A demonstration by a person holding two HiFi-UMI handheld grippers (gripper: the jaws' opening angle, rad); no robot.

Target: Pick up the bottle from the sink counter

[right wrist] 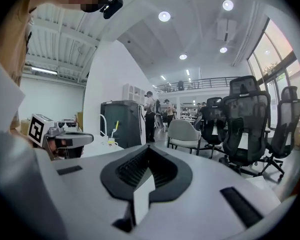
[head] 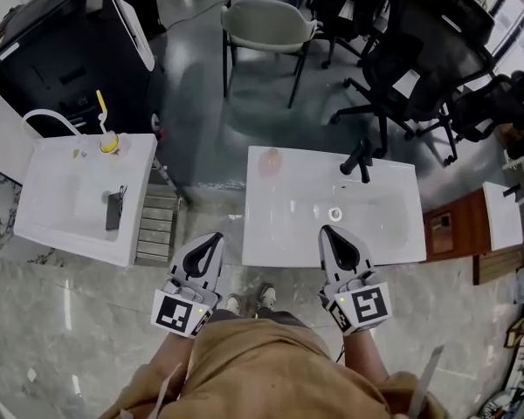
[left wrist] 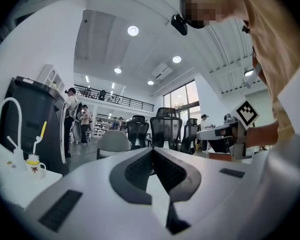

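— Where is the bottle?

— Far left. The bottle (head: 110, 141), small with a yellow top and a yellow stem sticking up, stands on the back right corner of the left sink (head: 61, 199). A curved white tap (head: 51, 119) is near it on the left, and a big black machine (head: 65, 37) looms just behind.

— Anything else on that sink?

— A dark flat thing (head: 113, 209) lies in the basin. I can't tell what it is.

— What sits between the bottle and the person?

— A grey metal rack (head: 157, 225) fills the gap between the left sink and the middle sink (head: 288, 234). The left gripper (head: 213, 238) hovers just right of that rack, by the middle sink's front left corner and well apart from the bottle. Its jaws are pressed together with nothing in them.

— And the middle sink?

— There is a pinkish blot (head: 271, 160) at its back left, too blurred to name, and a black tap (head: 360, 160) at the back right. The right gripper (head: 330, 230) hangs over the front edge, its jaws also closed and empty. A grey chair (head: 266, 20) stands on the floor beyond.

— Further right?

— A cluster of black office chairs (head: 419, 51), then a brown cabinet (head: 441, 225) beside a small white sink (head: 502, 216) at the far edge.
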